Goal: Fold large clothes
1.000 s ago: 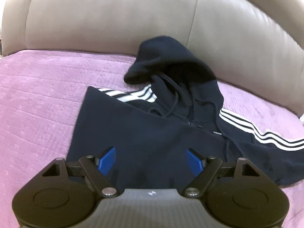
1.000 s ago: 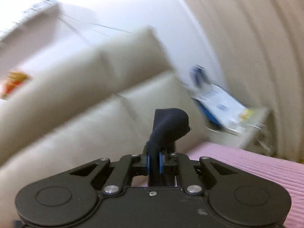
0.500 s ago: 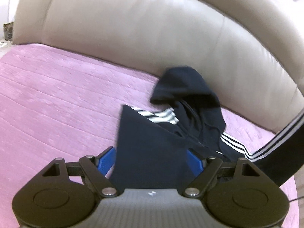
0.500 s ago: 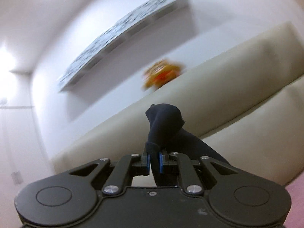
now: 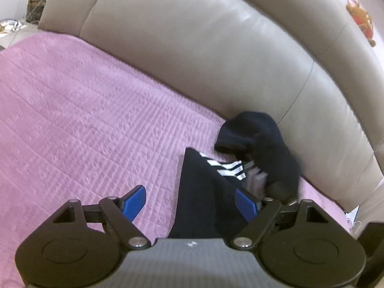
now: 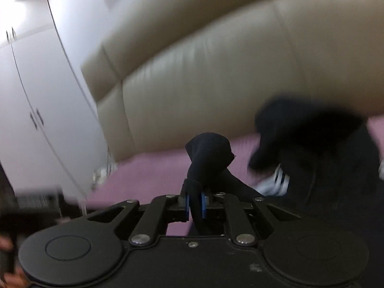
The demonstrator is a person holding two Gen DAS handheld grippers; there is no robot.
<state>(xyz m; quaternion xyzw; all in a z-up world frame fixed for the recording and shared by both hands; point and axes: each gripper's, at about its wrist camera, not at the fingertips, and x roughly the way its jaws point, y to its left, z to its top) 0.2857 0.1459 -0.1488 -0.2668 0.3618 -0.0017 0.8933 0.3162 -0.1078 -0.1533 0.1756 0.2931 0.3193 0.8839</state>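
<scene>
Two handheld grippers work over a navy hoodie (image 5: 206, 192) with white sleeve stripes, lying on a pink quilted cover (image 5: 84, 124) against a beige leather headboard (image 5: 192, 55). The left gripper (image 5: 189, 200) hovers above the garment's edge, its blue fingers (image 5: 134, 201) spread wide and holding nothing. The right gripper (image 6: 195, 201) has its fingers clenched on a bunched fold of the hoodie's dark fabric, lifted off the cover
</scene>
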